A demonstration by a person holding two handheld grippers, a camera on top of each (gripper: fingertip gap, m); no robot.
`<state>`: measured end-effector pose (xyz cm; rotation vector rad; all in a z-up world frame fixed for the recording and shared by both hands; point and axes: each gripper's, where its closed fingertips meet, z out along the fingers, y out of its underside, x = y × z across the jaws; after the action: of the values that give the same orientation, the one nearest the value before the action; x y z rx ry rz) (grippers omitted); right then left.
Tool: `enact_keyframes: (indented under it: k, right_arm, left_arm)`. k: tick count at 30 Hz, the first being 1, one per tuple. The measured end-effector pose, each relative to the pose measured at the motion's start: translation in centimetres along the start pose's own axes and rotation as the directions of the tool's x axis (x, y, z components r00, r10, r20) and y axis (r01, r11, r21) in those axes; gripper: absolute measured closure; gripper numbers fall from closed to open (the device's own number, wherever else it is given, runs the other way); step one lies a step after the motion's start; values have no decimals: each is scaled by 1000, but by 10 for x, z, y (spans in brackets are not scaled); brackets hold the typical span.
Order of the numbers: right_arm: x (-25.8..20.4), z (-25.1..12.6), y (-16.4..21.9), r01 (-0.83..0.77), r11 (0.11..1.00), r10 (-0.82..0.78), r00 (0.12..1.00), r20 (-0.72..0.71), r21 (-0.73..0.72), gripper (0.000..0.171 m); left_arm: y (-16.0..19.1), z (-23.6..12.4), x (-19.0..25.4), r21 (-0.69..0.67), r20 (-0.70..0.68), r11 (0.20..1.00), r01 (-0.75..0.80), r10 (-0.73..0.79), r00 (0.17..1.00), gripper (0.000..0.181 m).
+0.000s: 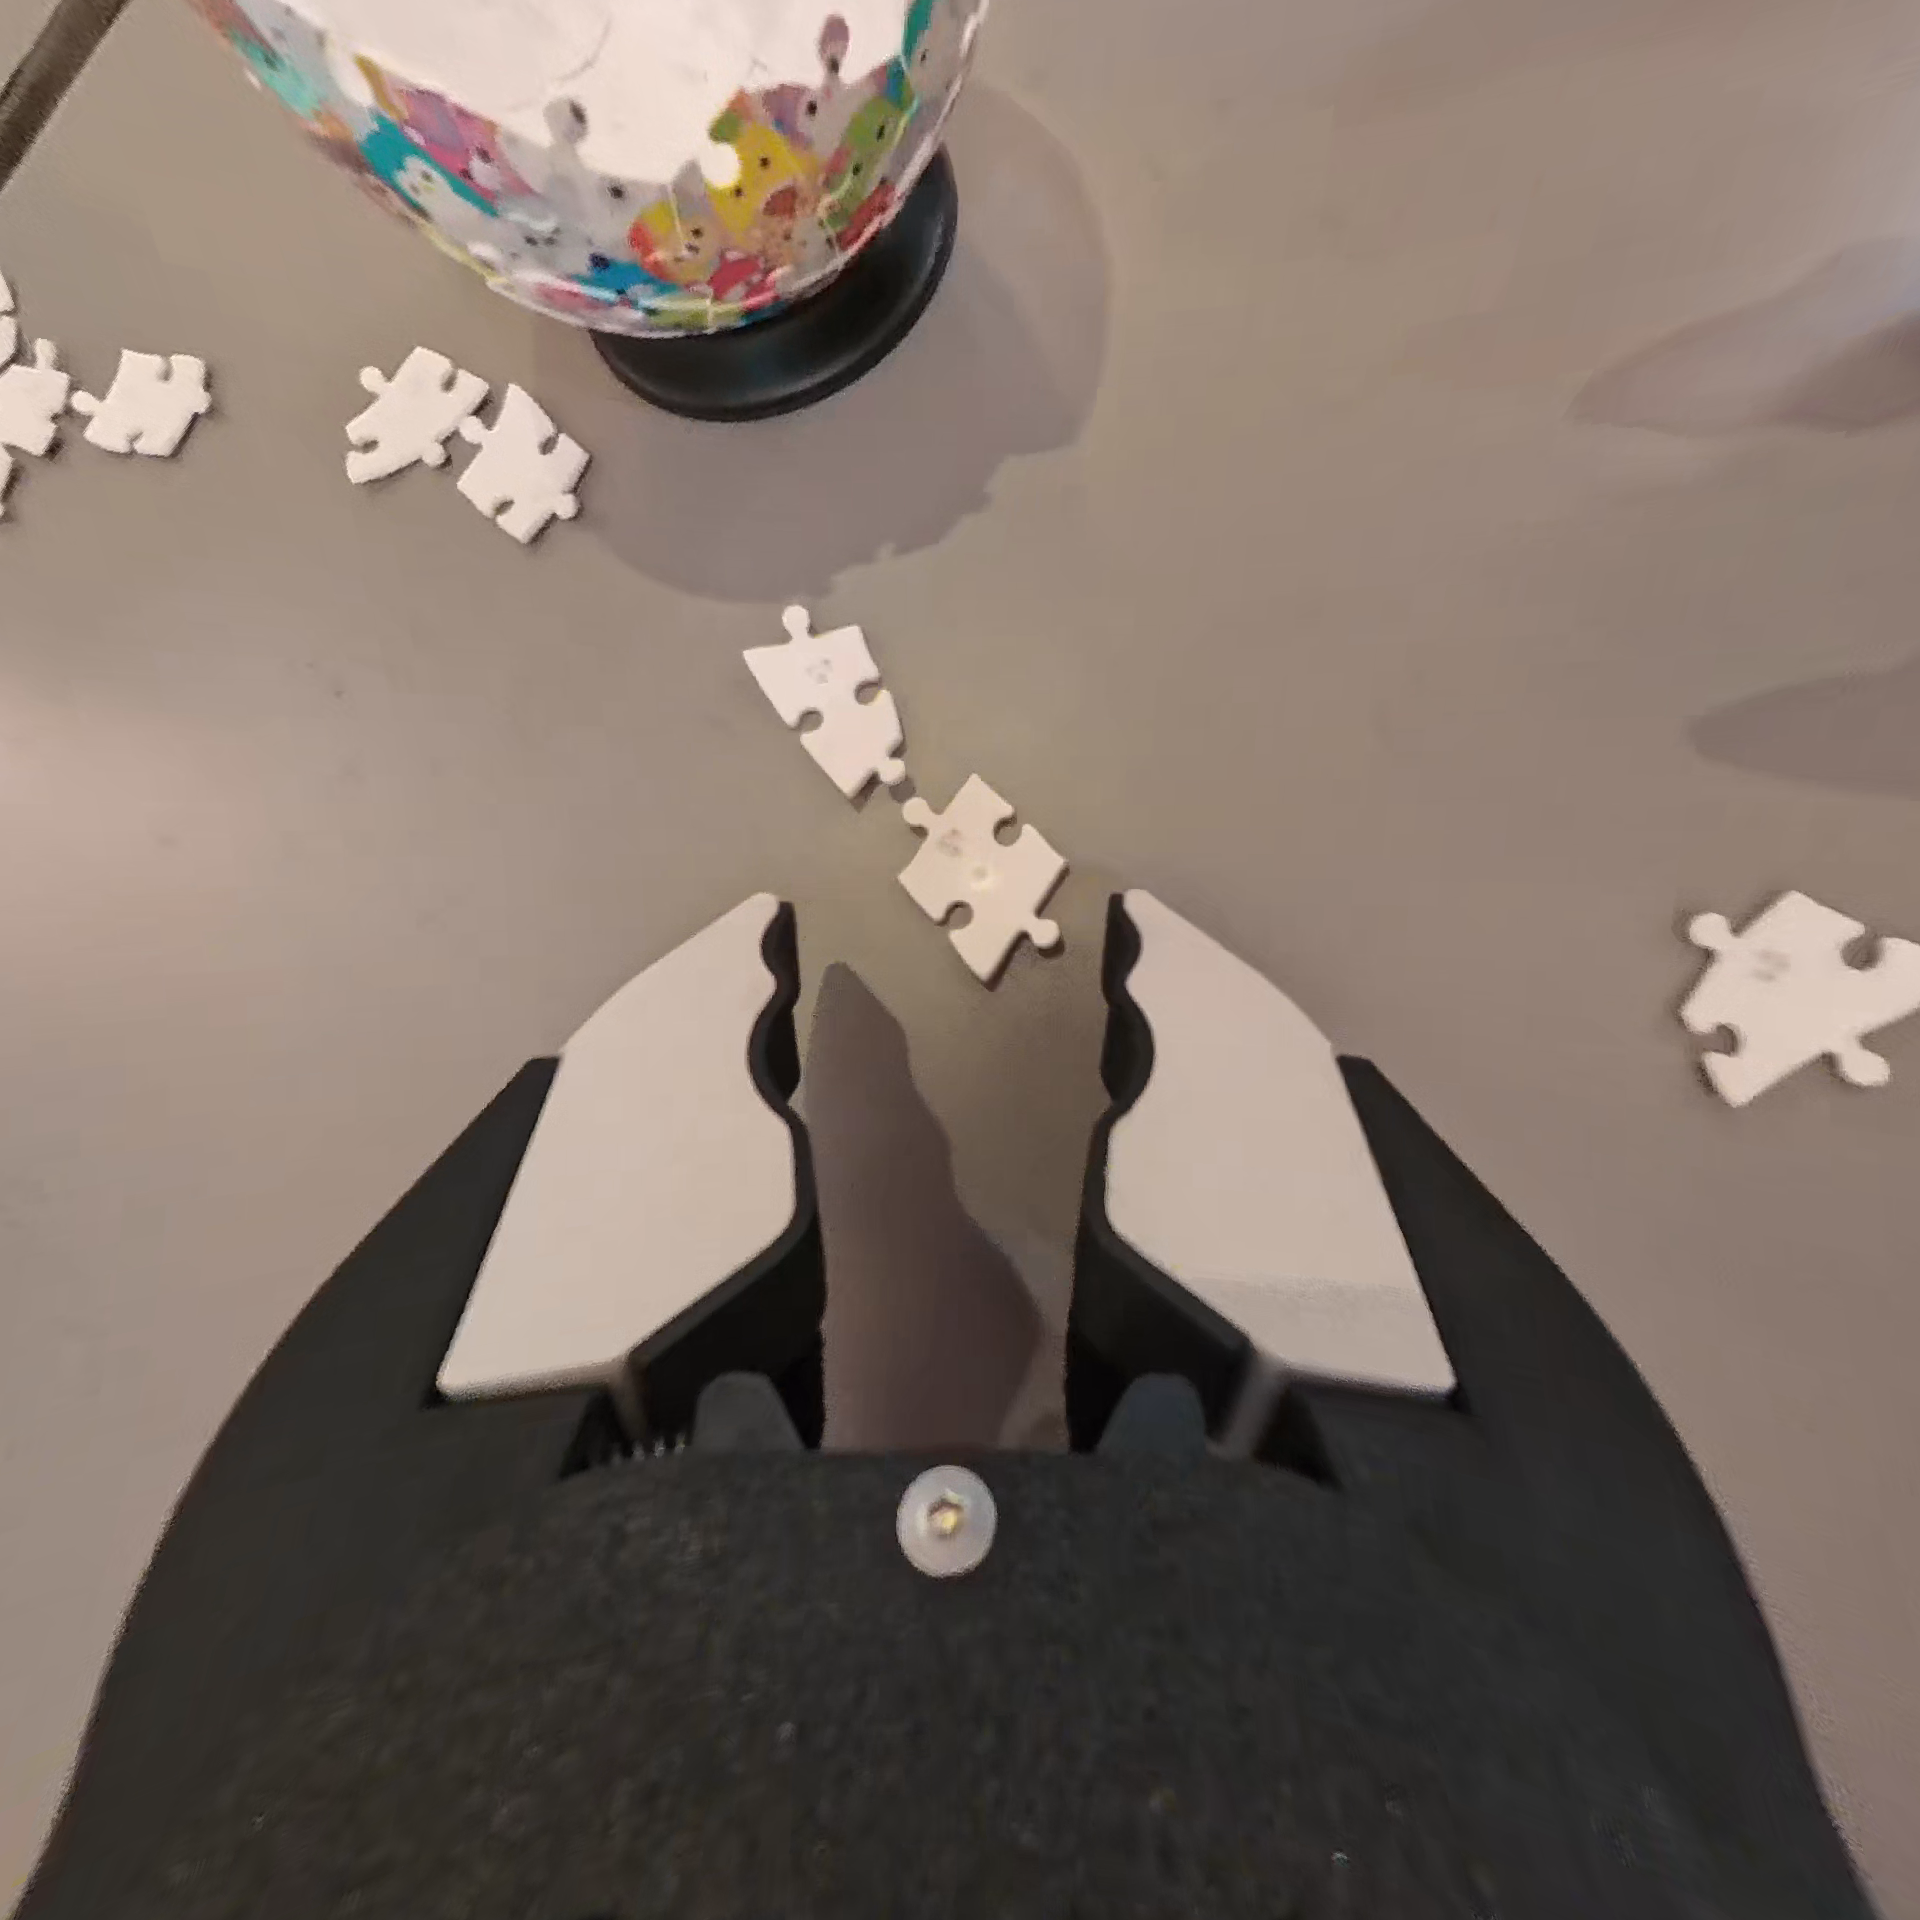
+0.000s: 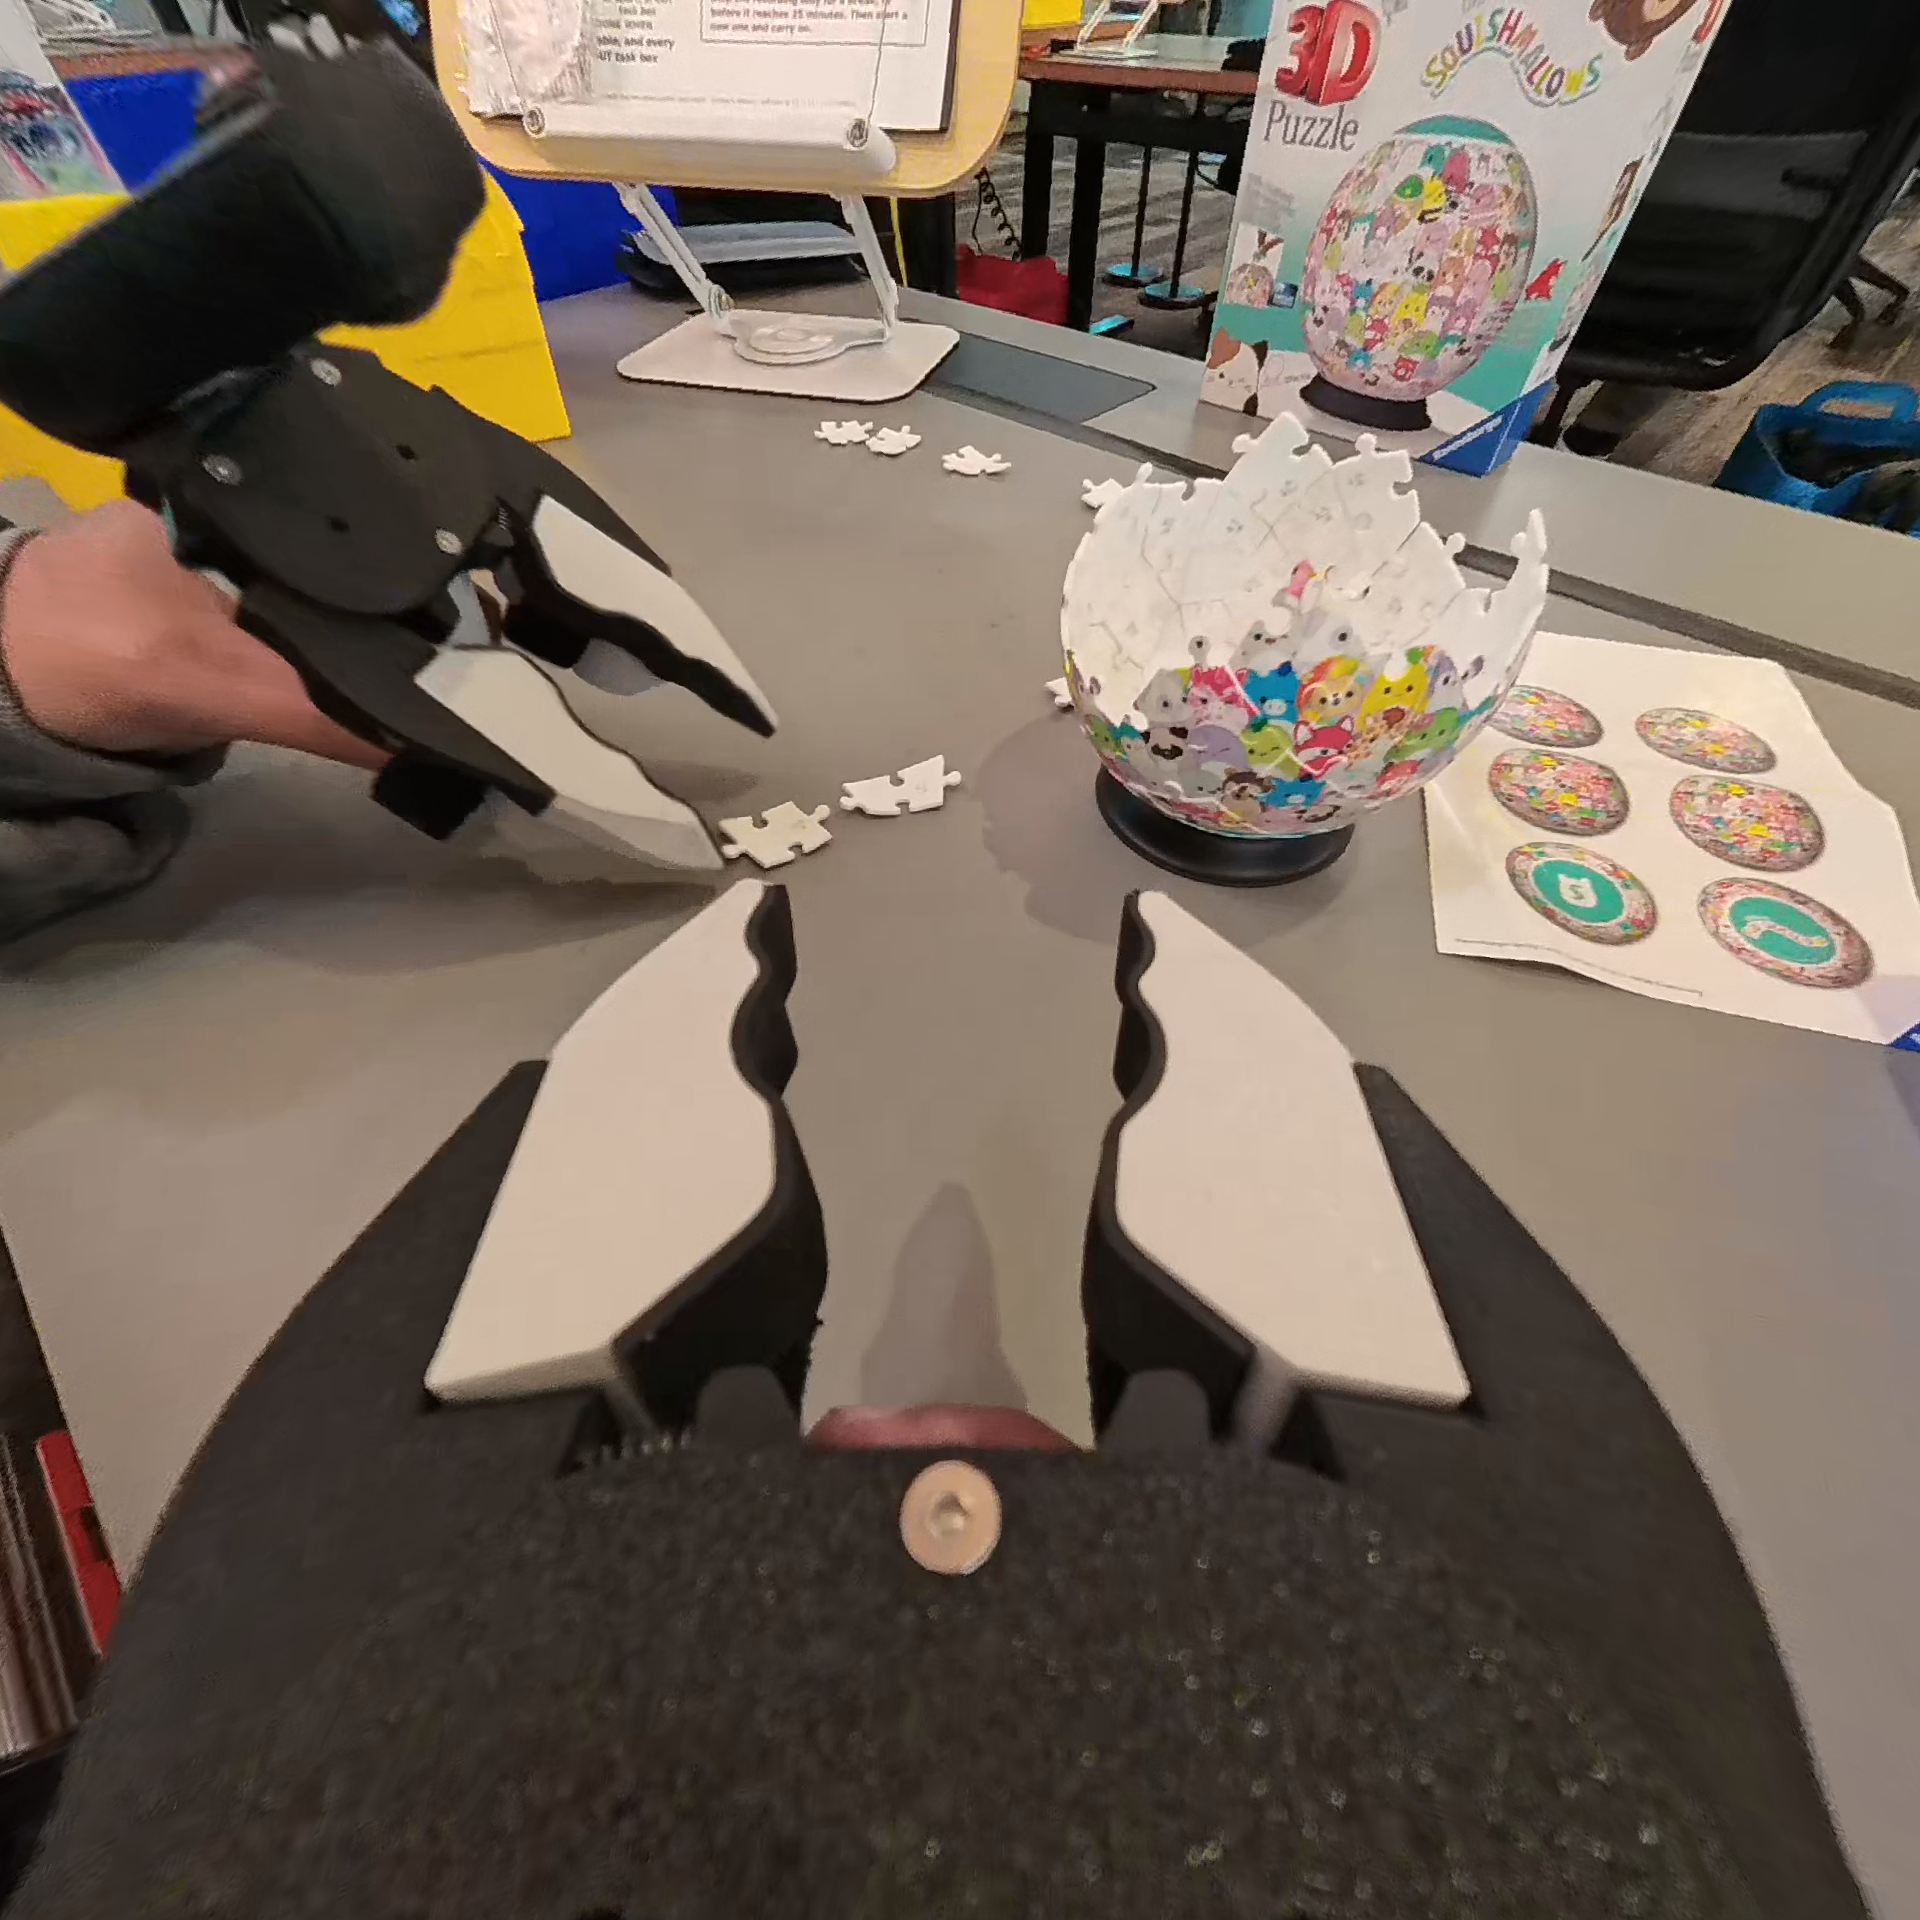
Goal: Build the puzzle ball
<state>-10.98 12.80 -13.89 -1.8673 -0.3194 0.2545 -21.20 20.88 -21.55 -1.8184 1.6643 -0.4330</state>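
1. The left gripper (image 1: 945, 914) is angling down over a loose white piece (image 1: 982, 873) on the grey table (image 1: 312, 935), fingers spread and empty, apparently lining up a pickup.
2. The right gripper (image 2: 951, 904) is hovering released, holding nothing.
3. The half-built puzzle ball (image 2: 1288, 665) is sitting open-topped on its black stand (image 2: 1226, 857), likely awaiting pieces.
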Motion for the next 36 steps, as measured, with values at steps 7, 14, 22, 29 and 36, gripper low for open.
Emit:
enact_keyframes:
  k: [7,14,22,29,36]
  right_arm:
    - [1,-1,1,-36,999,36,999,12,-1,112]
    - [4,0,5,-56,998,56,998,14,-10,112]
    - [10,1,7,3,1000,-4,1000,-30,-25,112]
    - [34,8,11,90,995,-96,986,-136,-54,108]
    - [65,25,18,90,993,-105,961,-254,-72,100]
  left_arm:
    - [-11,16,-8,16,7,995,98,-98,995,125]
    - [-16,16,-15,78,-48,982,170,-166,985,124]
    - [-6,3,-20,97,-116,983,158,-147,982,128]
    - [-4,-52,-42,227,-92,950,216,-200,975,127]
    - [19,-59,-64,253,-103,916,312,-296,950,116]
